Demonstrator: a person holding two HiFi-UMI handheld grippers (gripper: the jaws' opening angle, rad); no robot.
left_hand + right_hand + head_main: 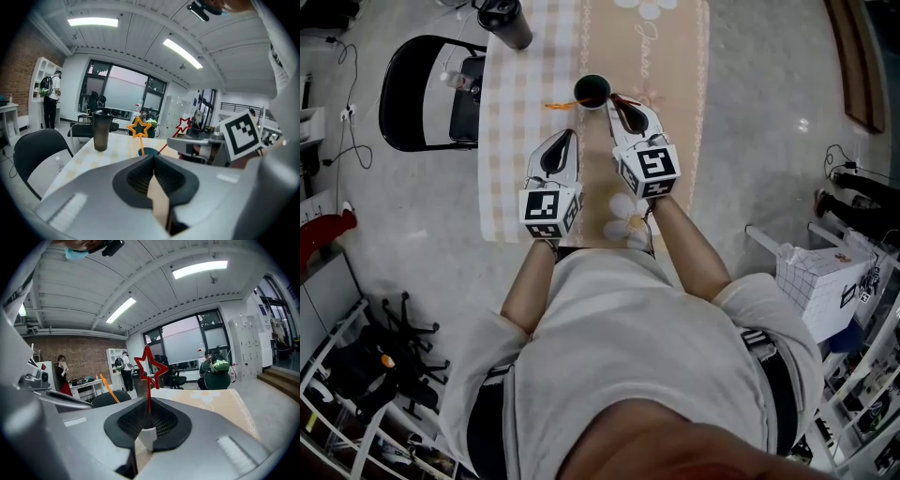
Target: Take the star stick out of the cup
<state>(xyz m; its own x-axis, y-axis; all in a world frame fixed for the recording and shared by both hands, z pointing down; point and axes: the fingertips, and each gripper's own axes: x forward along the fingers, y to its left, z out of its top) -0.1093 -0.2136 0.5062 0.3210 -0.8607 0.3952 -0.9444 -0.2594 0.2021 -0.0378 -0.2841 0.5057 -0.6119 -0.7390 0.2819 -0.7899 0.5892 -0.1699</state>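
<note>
A dark cup [592, 91] stands on the table [511, 141]. Out of it to the left leans an orange star stick [558, 105], whose star [139, 127] shows in the left gripper view. My right gripper [617, 101] is at the cup's right rim, shut on the thin stem of the red star stick [150, 369]. That stick's star [183, 124] rises above the jaws, and its lower end is at the cup [149, 151]. My left gripper [569, 139] hangs shut and empty a little nearer than the cup, left of the right one.
A dark tumbler [506, 21] stands at the table's far left end. A black chair [422, 94] is to the left of the table. A white box [816, 281] and shelving are at the right. People stand far back in the room.
</note>
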